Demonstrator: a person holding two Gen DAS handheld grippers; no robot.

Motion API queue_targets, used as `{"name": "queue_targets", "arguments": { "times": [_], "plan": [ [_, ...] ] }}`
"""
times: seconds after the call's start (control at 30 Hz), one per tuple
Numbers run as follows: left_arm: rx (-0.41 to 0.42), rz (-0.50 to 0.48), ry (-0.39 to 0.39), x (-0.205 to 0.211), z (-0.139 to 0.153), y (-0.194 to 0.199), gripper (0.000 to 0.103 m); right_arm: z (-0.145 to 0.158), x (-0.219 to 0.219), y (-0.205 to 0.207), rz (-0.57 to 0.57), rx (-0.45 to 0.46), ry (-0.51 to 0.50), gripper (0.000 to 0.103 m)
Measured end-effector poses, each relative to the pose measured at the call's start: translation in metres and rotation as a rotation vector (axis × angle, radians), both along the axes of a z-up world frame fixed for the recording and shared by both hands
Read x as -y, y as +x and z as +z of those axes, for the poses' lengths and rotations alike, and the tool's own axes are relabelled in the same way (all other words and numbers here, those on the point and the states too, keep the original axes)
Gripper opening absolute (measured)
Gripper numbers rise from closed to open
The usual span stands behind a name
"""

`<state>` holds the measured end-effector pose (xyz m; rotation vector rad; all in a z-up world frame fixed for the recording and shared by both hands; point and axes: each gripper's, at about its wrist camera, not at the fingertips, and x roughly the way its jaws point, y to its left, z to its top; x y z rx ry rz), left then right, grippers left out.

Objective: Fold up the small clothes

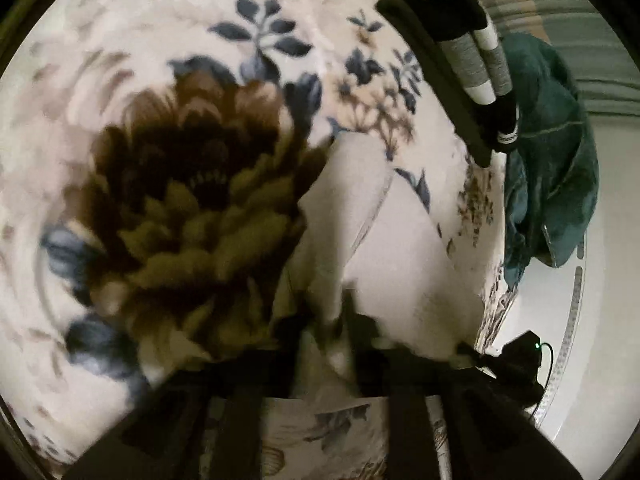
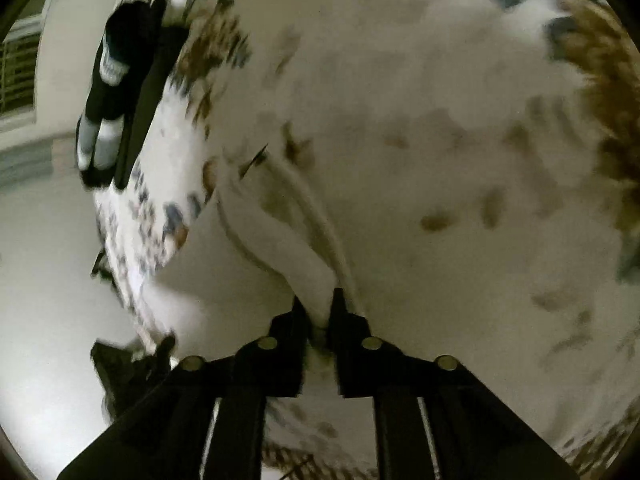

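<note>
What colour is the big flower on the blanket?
Brown and olive-gold big flower on the white floral blanket, clearest in the left wrist view.

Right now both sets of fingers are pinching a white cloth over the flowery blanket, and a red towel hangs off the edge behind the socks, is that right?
Nearly. The towel is dark teal, not red; the left wrist view shows it draped over the blanket edge beyond the socks. The rest holds: the left gripper and right gripper each pinch the white cloth.
</note>
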<state>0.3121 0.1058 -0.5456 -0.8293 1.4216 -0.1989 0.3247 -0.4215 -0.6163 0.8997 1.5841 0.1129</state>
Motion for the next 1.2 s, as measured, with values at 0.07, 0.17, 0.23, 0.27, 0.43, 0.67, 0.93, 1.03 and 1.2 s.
{"name": "queue_targets", "arguments": {
  "times": [0.07,0.17,0.23,0.27,0.43,0.67,0.93,1.03,1.2],
  "plan": [
    [0.009,-0.008,-0.035,-0.004,-0.007,0.002,0.082,-0.004,0.005,0.003,0.007,0.045,0.036,0.071],
    [-0.036,-0.023,-0.072,0.000,-0.032,0.008,0.081,-0.029,0.008,0.007,0.026,0.026,0.104,0.073],
    [-0.034,-0.033,-0.085,0.005,-0.039,0.013,0.082,-0.043,0.006,0.009,0.036,0.029,0.157,0.073],
    [-0.035,-0.042,-0.076,0.009,-0.041,0.016,0.082,-0.048,0.005,0.010,0.038,0.029,0.175,0.075],
    [0.043,-0.090,-0.033,0.036,-0.023,0.021,0.053,-0.048,-0.011,0.014,0.057,0.080,0.256,0.068],
    [0.120,-0.077,0.005,0.050,0.001,0.025,0.014,-0.028,-0.027,0.012,0.024,0.117,0.216,0.020],
    [0.245,-0.081,-0.034,0.049,0.079,0.068,0.014,0.059,-0.035,0.057,0.076,0.256,0.175,0.019],
    [0.308,-0.074,-0.048,0.047,0.108,0.108,0.014,0.102,-0.035,0.099,0.084,0.333,0.167,0.019],
    [0.428,-0.081,-0.031,0.046,0.148,0.211,0.015,0.157,-0.044,0.200,0.115,0.467,0.133,0.019]
  ]
}}
